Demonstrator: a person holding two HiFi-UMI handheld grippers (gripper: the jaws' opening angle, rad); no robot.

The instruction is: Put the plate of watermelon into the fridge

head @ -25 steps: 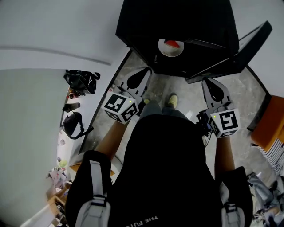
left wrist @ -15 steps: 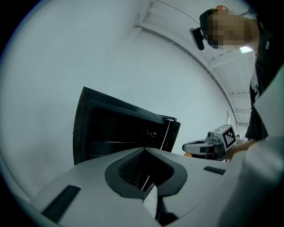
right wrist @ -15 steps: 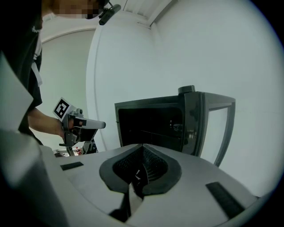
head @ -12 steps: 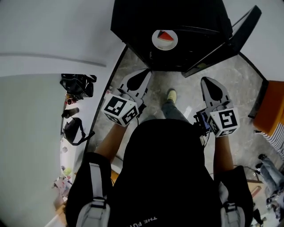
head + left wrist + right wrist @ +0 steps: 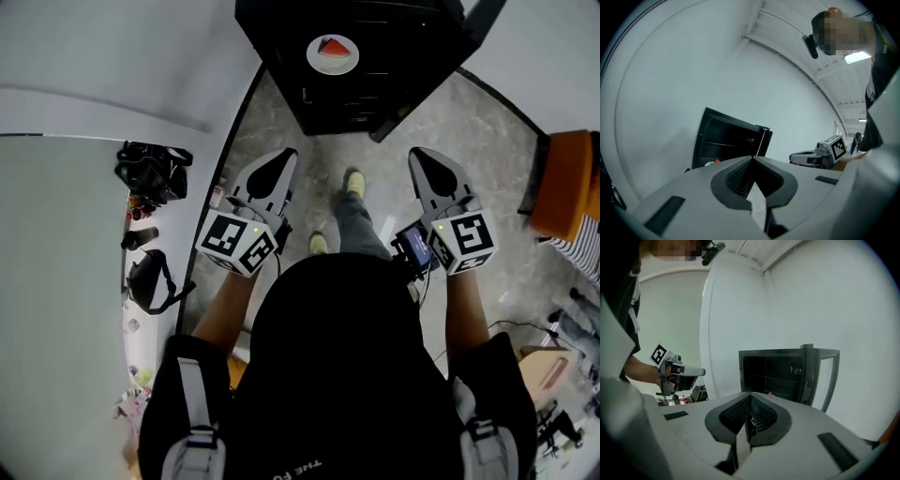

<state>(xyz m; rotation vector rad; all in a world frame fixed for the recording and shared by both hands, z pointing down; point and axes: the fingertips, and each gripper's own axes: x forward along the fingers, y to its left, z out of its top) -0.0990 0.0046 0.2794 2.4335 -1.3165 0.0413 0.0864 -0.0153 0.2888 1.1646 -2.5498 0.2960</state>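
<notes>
Grey marbled stone makes up the floor [image 5: 281, 122], running up to a plain white wall [image 5: 112, 56] against which a black fridge [image 5: 375, 56] stands with its glass-fronted door [image 5: 829, 376] swung wide. Inside, on one of the dark shelves, sits the white plate [image 5: 317, 62] with a red wedge of watermelon [image 5: 335, 47] on it, well apart from both tools. The person stands back from the fridge on the bare floor, one yellowish shoe [image 5: 354, 181] forward, holding a tool out on each side. The left hand-held gripper [image 5: 281, 157] has its jaws pressed together with nothing between them, and so does the right hand-held gripper [image 5: 420, 155]; each points toward the open fridge. A small lit screen [image 5: 414, 246] is fixed to the right one. Along the foot of the wall on the left lie a black bag [image 5: 150, 169] and a second dark bag [image 5: 150, 277]. Off to the right stands something orange [image 5: 567, 183] with a striped cloth [image 5: 577, 248] beside it.
</notes>
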